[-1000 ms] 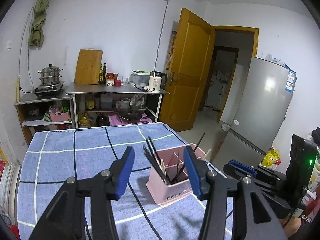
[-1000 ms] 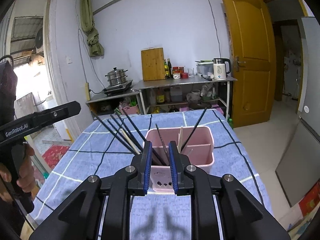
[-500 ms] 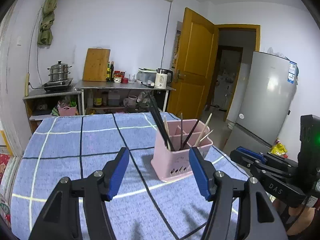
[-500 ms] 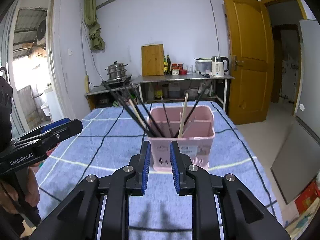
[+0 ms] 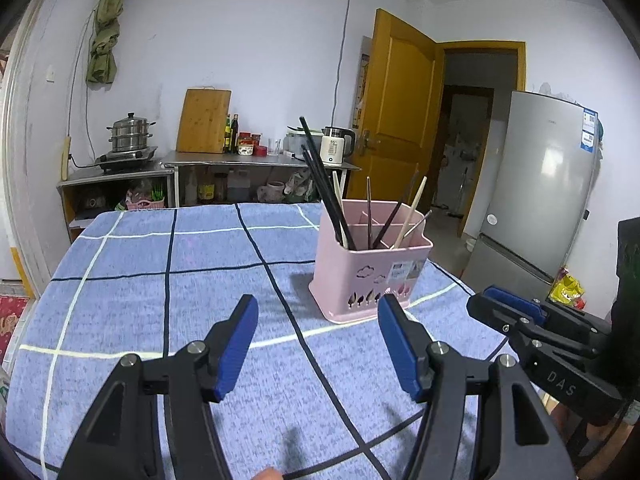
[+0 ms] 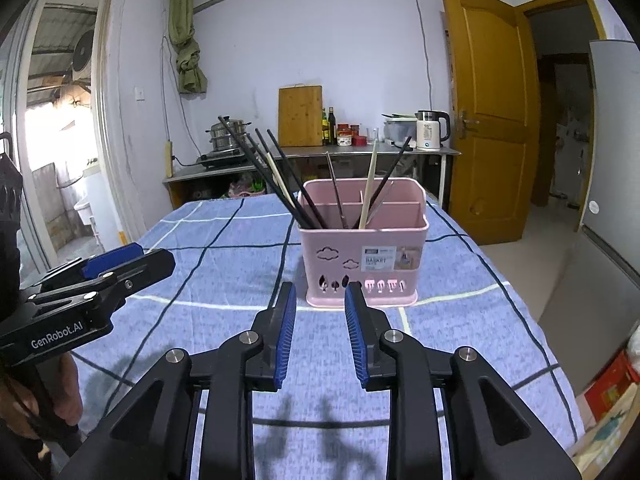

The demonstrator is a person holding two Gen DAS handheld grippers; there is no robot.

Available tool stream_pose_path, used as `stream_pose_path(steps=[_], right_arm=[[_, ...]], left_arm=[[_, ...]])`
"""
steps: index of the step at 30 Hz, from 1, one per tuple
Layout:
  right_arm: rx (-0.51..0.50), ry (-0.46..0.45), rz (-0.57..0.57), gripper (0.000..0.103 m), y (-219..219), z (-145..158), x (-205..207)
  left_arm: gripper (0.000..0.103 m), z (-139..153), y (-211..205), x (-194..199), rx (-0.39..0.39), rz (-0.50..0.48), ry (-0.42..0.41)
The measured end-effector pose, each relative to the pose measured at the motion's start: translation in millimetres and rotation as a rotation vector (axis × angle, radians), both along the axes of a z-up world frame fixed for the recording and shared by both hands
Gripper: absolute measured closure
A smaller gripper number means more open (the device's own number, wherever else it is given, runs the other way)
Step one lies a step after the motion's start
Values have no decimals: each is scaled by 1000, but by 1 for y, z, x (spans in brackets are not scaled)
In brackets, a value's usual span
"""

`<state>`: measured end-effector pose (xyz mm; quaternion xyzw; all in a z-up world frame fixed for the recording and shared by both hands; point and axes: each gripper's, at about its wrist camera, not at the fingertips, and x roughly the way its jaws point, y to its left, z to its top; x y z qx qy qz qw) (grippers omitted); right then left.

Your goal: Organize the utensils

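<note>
A pink utensil basket (image 5: pixel 370 270) stands upright on the blue checked tablecloth (image 5: pixel 160 280); it also shows in the right wrist view (image 6: pixel 362 264). Several black chopsticks (image 6: pixel 276 178) lean left out of it, with pale and dark sticks (image 6: pixel 370 184) in other compartments. My left gripper (image 5: pixel 318 346) is open and empty, well short of the basket. My right gripper (image 6: pixel 320 330) is slightly open and empty, just in front of the basket. Each gripper shows at the edge of the other's view.
The table's right edge drops to the floor by a grey fridge (image 5: pixel 540 200). Behind the table stand a metal counter (image 5: pixel 260 164) with a kettle and cutting board, and a stove shelf with a steamer pot (image 5: pixel 130 136). An orange door (image 6: pixel 488 120) stands open.
Both grippers have pulled back and lowered, so the basket looks farther off. The right gripper's jaws have opened a little. The left gripper stays open.
</note>
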<state>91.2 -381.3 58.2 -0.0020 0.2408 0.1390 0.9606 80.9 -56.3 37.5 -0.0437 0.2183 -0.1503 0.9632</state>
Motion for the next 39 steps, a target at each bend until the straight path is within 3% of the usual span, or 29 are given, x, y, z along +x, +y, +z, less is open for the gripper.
stream_pose_path(steps=[5,39], right_arm=[[4,-3,-11,71,-2,-3,-4],[-4,-35,-8,71,3,6,-15]], left_arm=[[38,-4,-2,-3,17,6,-5],[38,-6,-9,-8,26,18,2]])
